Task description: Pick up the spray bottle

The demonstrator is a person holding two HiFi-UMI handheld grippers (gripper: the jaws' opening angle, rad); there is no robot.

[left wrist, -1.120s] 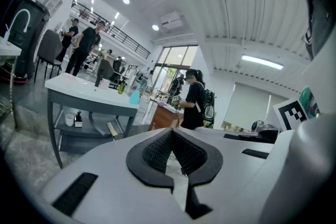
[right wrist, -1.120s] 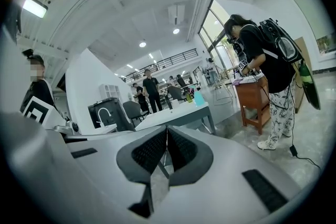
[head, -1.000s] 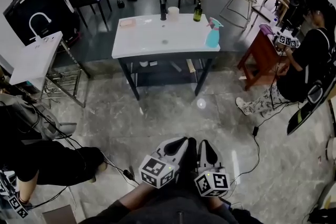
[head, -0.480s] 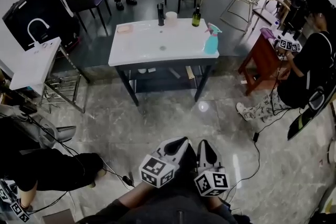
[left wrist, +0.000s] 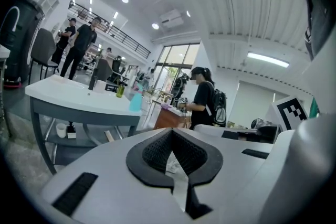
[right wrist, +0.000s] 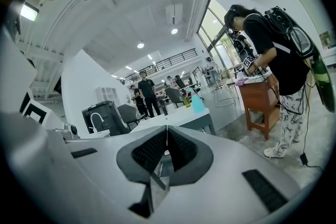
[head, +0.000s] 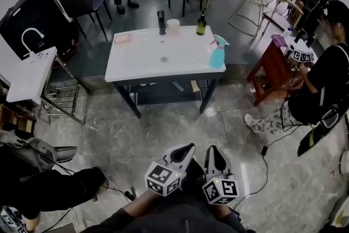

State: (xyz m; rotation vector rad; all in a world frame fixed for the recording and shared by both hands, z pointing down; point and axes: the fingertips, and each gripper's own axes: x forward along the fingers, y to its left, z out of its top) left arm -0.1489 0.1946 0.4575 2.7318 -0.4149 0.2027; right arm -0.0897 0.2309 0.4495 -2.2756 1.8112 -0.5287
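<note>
The spray bottle is teal with a pink trigger and stands upright near the right edge of the white table. It is far ahead of both grippers, across open floor. My left gripper and right gripper are held side by side low in the head view, both shut with nothing between the pads. Beyond the shut jaws, the left gripper view shows the bottle small on the table, and the right gripper view shows the bottle small as well.
On the table's far edge stand a dark green bottle, a pale cup and a black faucet, with a pink dish at the left. A red-brown side table and a standing person are at the right. A sink stand is at the left, and cables lie on the floor.
The table and the bottle have drawn nearer and lower in the head view. Both grippers keep the same shut pose side by side.
</note>
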